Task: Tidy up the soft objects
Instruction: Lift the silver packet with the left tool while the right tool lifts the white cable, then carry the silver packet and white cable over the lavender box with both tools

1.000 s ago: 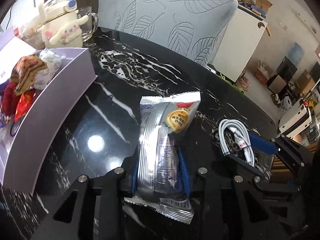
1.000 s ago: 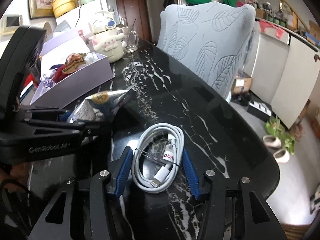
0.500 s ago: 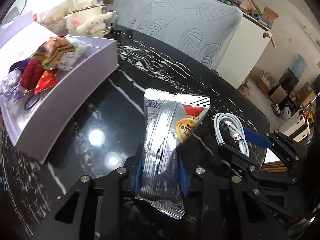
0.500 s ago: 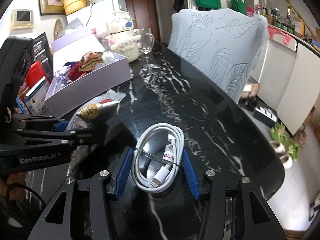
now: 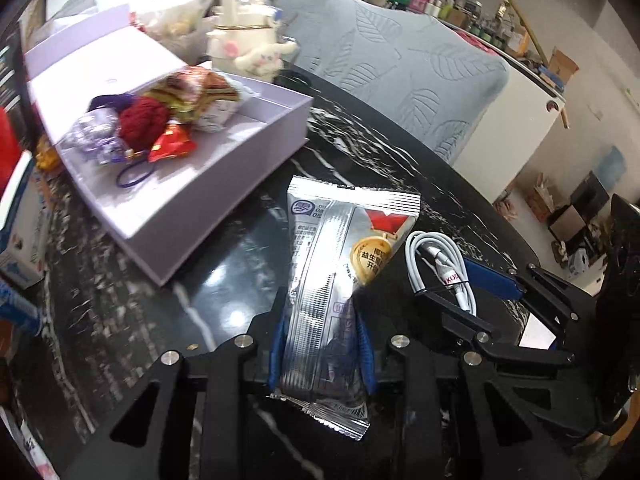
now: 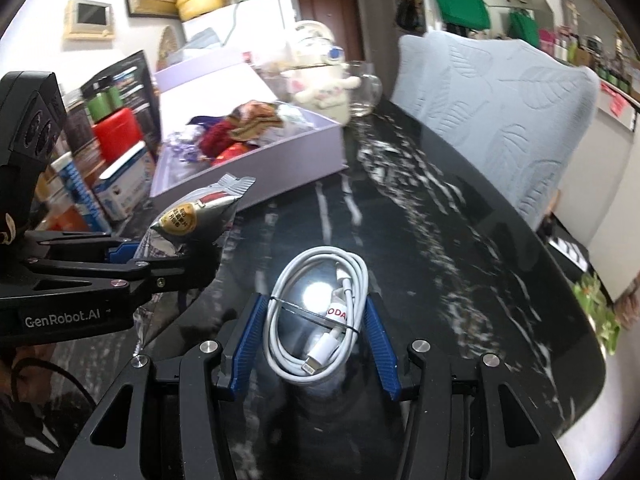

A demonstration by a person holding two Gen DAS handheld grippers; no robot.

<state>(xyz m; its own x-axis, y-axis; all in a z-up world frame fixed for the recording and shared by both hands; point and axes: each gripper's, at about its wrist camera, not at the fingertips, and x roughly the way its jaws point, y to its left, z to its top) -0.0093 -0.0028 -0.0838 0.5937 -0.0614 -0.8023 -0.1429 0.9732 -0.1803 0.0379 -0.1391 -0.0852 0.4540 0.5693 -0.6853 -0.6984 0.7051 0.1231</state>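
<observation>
Snack pouch (image 5: 336,280) (silver foil) is pinched low down between the pads of the left gripper (image 5: 322,354), held clear of the black marble tabletop (image 5: 132,320). Coiled white USB cable (image 6: 320,320) is clamped across its width by the right gripper (image 6: 316,344), also off the surface. Vs. a second ago: both loads are carried toward the lilac box (image 5: 208,196), which is now seen closer and lower in the left wrist view, w/ more of its interior shown. Box already holds a red knit ball (image 5: 144,124), fabric pieces, a hair tie. Est. status: transport phase, approx. halfway; neither item is over the box yet, release is not due.
</observation>
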